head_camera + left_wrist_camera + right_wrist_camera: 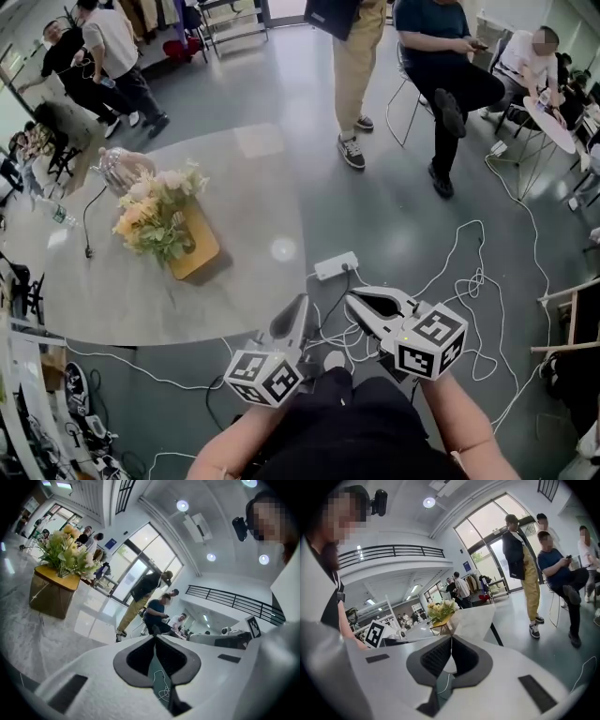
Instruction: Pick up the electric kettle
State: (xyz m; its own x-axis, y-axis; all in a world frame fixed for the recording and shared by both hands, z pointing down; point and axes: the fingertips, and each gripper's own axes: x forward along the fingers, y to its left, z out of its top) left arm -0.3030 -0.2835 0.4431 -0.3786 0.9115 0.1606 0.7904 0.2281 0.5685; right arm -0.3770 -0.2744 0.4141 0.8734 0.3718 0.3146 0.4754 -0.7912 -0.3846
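Electric kettle (119, 170) beside flowers (159, 211) on table (244, 197), left tongs (302, 304), right tongs (352, 302) clenched empty

text: none legible | blue wall sign (110, 543): too small to read

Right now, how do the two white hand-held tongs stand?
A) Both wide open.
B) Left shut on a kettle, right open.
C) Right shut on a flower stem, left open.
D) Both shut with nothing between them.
D: the left tongs and the right tongs each show dark pads meeting at the tips, with nothing gripped.
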